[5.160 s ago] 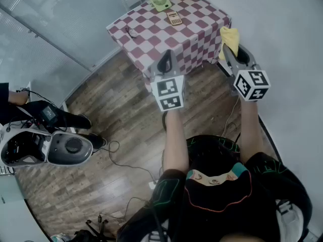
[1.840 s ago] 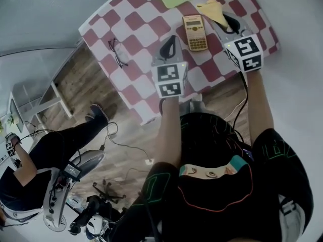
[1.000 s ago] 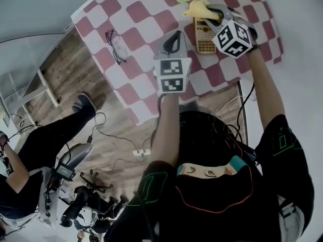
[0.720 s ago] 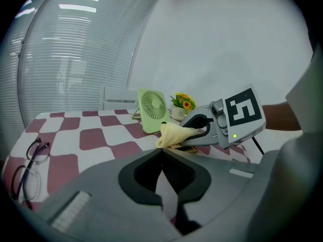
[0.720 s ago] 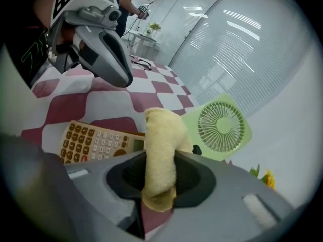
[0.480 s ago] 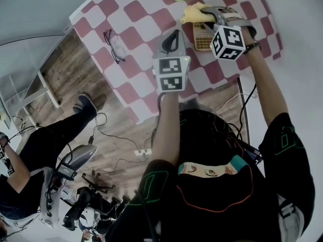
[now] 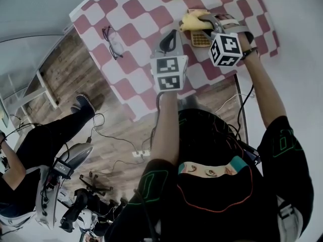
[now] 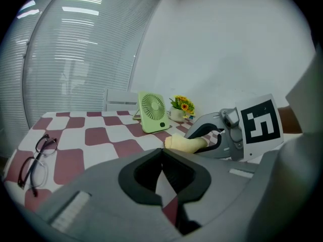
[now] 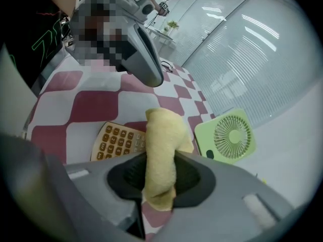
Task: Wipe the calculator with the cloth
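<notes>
Red-and-white checked bench stands on a wooden floor. On it the calculator lies flat, near a green fan. Over one end of the calculator, the right tool is clenched on a rolled yellow cloth. Just left of the calculator, the left tool hovers with jaws pressed together, holding nothing. Well apart to the left lie glasses.
</notes>
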Demonstrator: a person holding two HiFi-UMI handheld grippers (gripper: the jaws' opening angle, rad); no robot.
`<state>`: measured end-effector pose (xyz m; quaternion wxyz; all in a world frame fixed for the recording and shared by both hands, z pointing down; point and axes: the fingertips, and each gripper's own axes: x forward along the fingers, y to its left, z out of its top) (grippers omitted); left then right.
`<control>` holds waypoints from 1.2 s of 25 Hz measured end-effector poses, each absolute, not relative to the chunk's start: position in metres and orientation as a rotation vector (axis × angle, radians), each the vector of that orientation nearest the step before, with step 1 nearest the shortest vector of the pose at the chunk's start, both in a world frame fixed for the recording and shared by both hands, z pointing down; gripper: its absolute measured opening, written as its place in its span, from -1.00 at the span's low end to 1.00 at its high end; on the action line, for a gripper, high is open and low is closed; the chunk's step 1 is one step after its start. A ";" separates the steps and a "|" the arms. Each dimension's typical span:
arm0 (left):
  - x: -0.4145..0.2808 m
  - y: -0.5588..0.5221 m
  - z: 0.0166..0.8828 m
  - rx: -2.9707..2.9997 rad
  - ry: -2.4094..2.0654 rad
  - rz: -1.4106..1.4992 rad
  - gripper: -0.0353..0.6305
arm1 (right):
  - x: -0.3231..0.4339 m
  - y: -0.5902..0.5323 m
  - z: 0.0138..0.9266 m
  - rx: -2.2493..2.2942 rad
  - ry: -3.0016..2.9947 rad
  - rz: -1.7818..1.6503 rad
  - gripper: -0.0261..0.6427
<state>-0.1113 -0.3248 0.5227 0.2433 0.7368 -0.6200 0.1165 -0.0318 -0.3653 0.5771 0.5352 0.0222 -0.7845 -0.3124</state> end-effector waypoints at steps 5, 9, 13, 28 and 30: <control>-0.110 -0.317 0.523 2.009 -1.700 0.314 -0.87 | -0.030 -0.348 0.578 0.038 -1.849 -0.770 -0.62; -0.105 -0.311 0.523 2.000 -1.699 0.292 -0.87 | -0.024 -0.330 0.578 0.021 -1.818 -0.808 -0.62; -0.104 -0.304 0.521 1.997 -1.711 0.274 -0.87 | -0.020 -0.317 0.578 0.010 -1.811 -0.809 -0.62; -0.095 -0.271 0.514 1.963 -1.748 0.199 -0.87 | -0.007 -0.255 0.572 -0.056 -1.884 -0.614 -0.61; -0.094 -0.268 0.511 1.967 -1.758 0.185 -0.87 | -0.007 -0.247 0.569 -0.028 -1.956 -0.478 -0.60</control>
